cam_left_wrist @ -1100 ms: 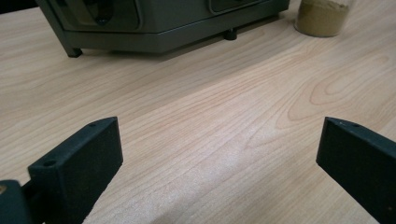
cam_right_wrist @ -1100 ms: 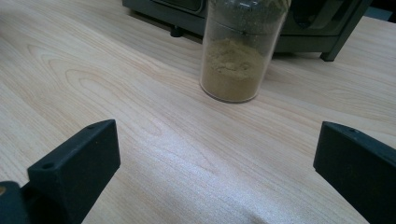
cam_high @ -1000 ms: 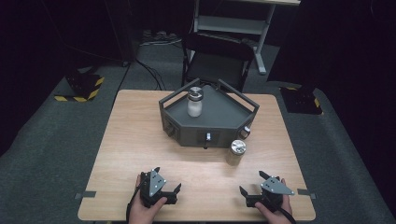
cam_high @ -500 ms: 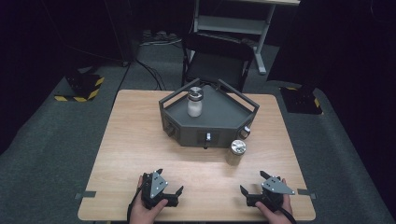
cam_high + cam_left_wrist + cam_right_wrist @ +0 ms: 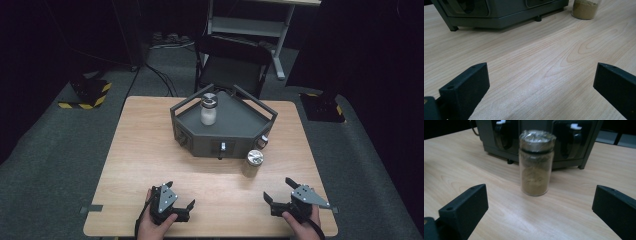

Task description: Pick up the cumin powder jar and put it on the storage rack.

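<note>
**A:** Anyone making out a label anywhere? From the high view I'm getting nothing readable. The brown-powder jar (image 5: 253, 163) is standing upright toward the right edge of the table (image 5: 150, 150), just in front of the dark angular rack (image 5: 235, 132), and a white-filled jar (image 5: 208, 111) is sitting up on the rack's top. The left gripper (image 5: 180, 197) and right gripper (image 5: 280, 192) are both resting near the front edge, jaws spread wide, gripping nothing.

**B:** Same here, no text. In the left gripper view the jaws are gaping over bare wood, with the rack's base (image 5: 499, 15) and the jar's bottom (image 5: 585, 10) showing at the far side.

**A:** And the right gripper view?

**B:** Jaws wide open again, empty. The jar (image 5: 536, 162) is standing dead ahead between them but well beyond: clear glass, tan powder about halfway up, silvery lid that's looking wrapped in film. The rack (image 5: 536, 135) is sitting right behind it, nothing blocking the way.
</note>
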